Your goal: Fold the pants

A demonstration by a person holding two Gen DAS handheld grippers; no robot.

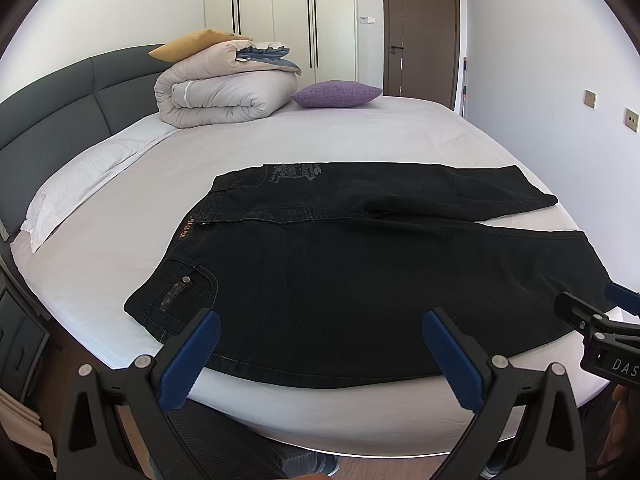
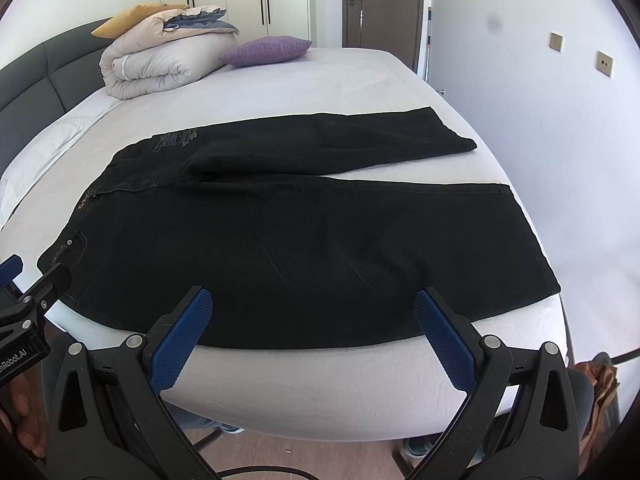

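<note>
Pants (image 1: 340, 272) lie flat on the bed (image 1: 360, 132) just beyond both spread, empty grippers, left (image 1: 320, 344) and right (image 2: 314, 320).

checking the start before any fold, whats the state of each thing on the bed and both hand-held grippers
pants: unfolded, flat on the bed, legs spread apart
left hand-held gripper: open, empty, at the pants' near edge
right hand-held gripper: open, empty, at the pants' near edge
duvet: folded, stacked by the headboard
door: shut
</note>
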